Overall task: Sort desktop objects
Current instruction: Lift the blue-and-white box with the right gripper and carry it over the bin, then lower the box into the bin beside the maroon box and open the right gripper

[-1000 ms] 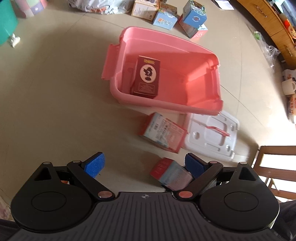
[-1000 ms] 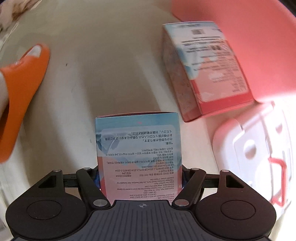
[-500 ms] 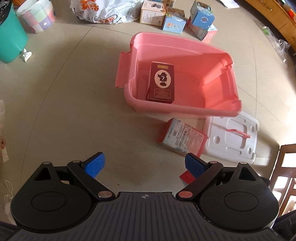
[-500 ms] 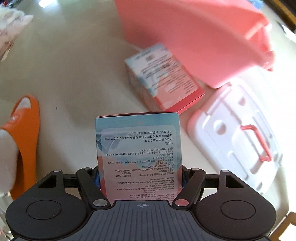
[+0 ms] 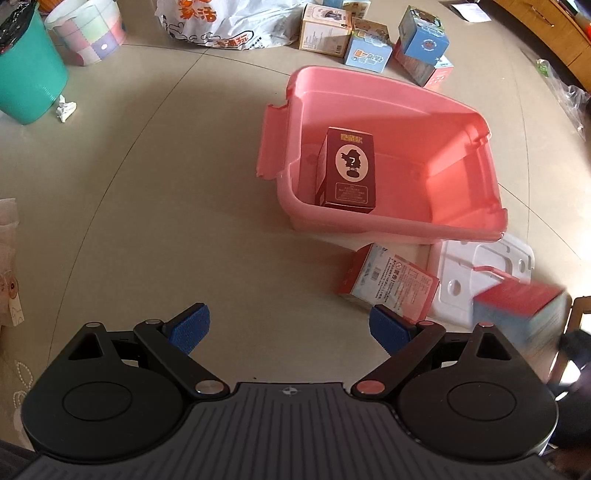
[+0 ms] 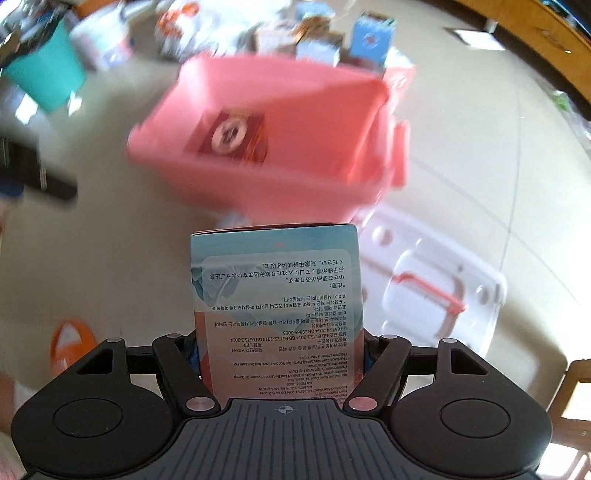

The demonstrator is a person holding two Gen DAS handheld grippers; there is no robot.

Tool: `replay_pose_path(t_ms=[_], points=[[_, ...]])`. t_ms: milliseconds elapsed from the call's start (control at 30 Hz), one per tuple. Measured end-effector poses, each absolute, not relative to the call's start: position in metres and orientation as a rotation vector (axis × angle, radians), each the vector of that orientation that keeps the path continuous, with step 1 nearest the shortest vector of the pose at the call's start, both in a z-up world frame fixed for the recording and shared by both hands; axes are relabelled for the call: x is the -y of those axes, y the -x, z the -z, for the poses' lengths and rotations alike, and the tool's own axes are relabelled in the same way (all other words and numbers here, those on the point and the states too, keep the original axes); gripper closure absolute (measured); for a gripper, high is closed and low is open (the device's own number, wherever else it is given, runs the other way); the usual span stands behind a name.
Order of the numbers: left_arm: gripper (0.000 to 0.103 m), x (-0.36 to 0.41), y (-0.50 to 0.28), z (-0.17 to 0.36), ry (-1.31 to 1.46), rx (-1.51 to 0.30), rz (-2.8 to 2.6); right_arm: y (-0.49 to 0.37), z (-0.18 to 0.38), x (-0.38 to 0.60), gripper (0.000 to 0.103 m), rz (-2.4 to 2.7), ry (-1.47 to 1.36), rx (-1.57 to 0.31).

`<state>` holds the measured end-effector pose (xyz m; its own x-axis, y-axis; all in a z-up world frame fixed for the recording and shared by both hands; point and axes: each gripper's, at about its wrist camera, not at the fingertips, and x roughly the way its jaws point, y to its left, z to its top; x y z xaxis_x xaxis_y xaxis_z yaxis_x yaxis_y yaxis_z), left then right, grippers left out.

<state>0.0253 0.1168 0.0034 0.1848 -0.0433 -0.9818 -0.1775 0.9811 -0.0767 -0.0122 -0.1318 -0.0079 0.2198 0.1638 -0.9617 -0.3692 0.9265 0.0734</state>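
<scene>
- Pink bin (image 5: 391,221) sits ahead, holding a dark red box (image 5: 349,171).
- Right gripper (image 6: 280,354) clenches a pale blue box (image 6: 277,295); carry it level over the rim.
- Left gripper (image 5: 290,326) hangs released.

A home floor: beige tiles (image 5: 147,192), teal bucket (image 5: 26,74), shopping bag (image 5: 221,22), wooden cabinet (image 5: 554,33).

Right gripper (image 6: 280,354) has lifted the blue-pink box (image 6: 277,306) off the floor, now facing the pink bin (image 6: 280,122). Left gripper (image 5: 290,328) rose, backed away.
</scene>
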Motion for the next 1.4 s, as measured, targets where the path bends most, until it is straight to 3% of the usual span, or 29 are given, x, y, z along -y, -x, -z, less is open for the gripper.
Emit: replay_pose_path(t_ms=[233, 500, 1400], points=[[0.007, -0.116, -0.031, 0.003, 0.202, -1.395, -0.082, -0.038, -0.032, 0.123, 0.036, -0.332, 0.132, -1.232], [0.007, -0.111, -0.042, 0.014, 0.238, -1.427, -0.067, -0.103, -0.032, 0.104, 0.036, -0.289, 0.085, -1.201], [0.007, -0.093, -0.073, 0.058, 0.268, -1.528, -0.07, -0.208, 0.129, 0.061, 0.036, -0.167, 0.103, -1.41]])
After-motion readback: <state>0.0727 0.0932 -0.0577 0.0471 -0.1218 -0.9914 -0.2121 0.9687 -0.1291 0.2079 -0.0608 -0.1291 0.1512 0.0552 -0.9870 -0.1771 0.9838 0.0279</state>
